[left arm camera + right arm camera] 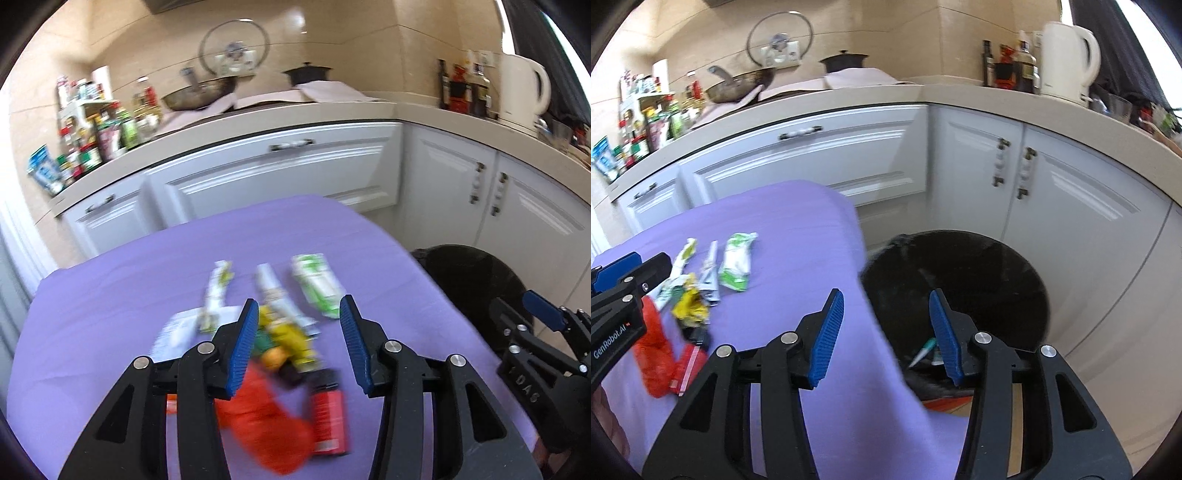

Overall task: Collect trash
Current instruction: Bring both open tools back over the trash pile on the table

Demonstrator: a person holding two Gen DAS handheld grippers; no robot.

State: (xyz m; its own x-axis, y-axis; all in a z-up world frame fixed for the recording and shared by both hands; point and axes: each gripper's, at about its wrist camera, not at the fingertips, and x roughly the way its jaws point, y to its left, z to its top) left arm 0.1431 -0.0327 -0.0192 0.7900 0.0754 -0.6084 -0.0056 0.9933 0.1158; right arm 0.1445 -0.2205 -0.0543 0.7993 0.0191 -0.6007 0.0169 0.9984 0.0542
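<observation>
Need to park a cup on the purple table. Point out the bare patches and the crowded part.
Bare purple cloth runs along the far edge toward the cabinets, and down the right side between the green-white wrapper and the table edge above the black bin. The left margin also looks bare. It is crowded mid-table, where the wrappers, yellow wrapper and red wrapper bunch together.

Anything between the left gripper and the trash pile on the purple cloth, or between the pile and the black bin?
Nothing visible. The left gripper is open and empty above the wrappers. The bin sits open-topped just past the cloth's edge; only bare cloth lies between. The right gripper is over that edge.
</observation>
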